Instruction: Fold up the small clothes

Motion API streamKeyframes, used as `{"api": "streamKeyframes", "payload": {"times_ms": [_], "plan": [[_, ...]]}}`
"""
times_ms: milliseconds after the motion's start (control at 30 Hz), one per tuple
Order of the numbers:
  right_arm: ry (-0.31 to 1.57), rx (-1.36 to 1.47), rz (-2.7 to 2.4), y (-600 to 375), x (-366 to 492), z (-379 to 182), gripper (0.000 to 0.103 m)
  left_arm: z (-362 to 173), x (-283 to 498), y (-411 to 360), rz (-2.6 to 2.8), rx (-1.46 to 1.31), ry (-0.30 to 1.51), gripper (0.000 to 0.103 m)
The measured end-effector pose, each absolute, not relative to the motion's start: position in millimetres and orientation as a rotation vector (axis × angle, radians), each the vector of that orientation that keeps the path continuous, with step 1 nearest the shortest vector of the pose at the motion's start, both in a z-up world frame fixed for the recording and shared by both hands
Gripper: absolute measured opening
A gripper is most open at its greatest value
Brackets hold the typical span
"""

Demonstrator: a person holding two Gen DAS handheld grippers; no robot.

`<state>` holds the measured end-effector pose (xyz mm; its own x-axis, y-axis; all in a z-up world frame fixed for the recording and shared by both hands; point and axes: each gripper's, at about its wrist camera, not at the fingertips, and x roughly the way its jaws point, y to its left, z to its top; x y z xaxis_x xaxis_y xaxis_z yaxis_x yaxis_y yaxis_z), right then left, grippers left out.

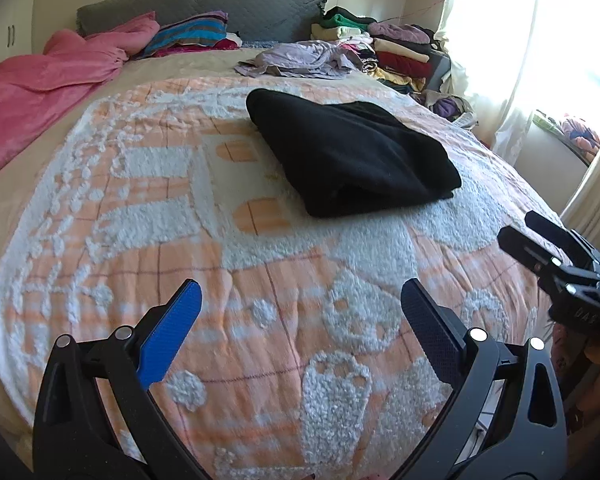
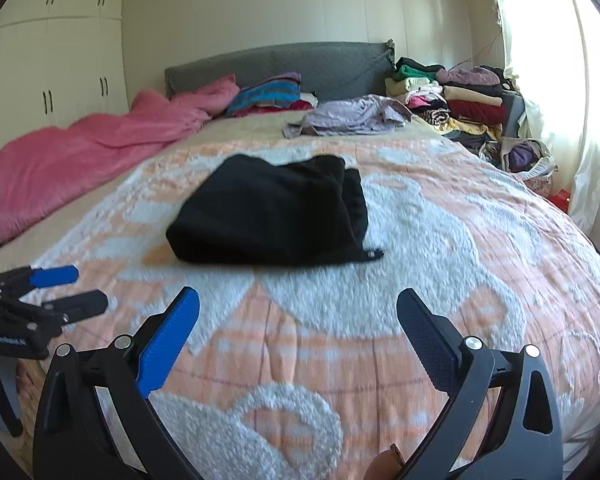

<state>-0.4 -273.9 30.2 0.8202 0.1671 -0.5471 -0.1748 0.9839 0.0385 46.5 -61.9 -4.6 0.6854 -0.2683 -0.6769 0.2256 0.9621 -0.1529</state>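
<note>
Jaws of both grippers gape; black garment (image 2: 270,212) folded, layers indistinct.

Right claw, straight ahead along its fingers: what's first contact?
Most likely the folded black garment, which lies ahead and slightly left of the open right claw, with only bare orange-and-white bedspread between. If the claw is tilted down, it would meet the bedspread first; depth is unclear.

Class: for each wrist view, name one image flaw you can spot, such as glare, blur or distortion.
Left wrist view: window blown out white; bedspread near the left gripper smeared. Right wrist view: black garment has soft, blurred edges; fisheye bows the bed.
</note>
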Motion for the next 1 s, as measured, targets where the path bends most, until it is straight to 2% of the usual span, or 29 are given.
{"api": "streamKeyframes", "payload": {"times_ms": [333, 1000], "plan": [[0.629, -0.044, 0.167, -271.0, -4.7, 6.3, 0.098, -24.3, 41.1, -61.4, -0.263, -0.078, 0.799, 0.093], [0.631, -0.04, 0.152, -274.8, -1.6, 7.7, 0.098, -24.1, 39.9, -54.2, -0.215, -0.097, 0.805, 0.093]]}}
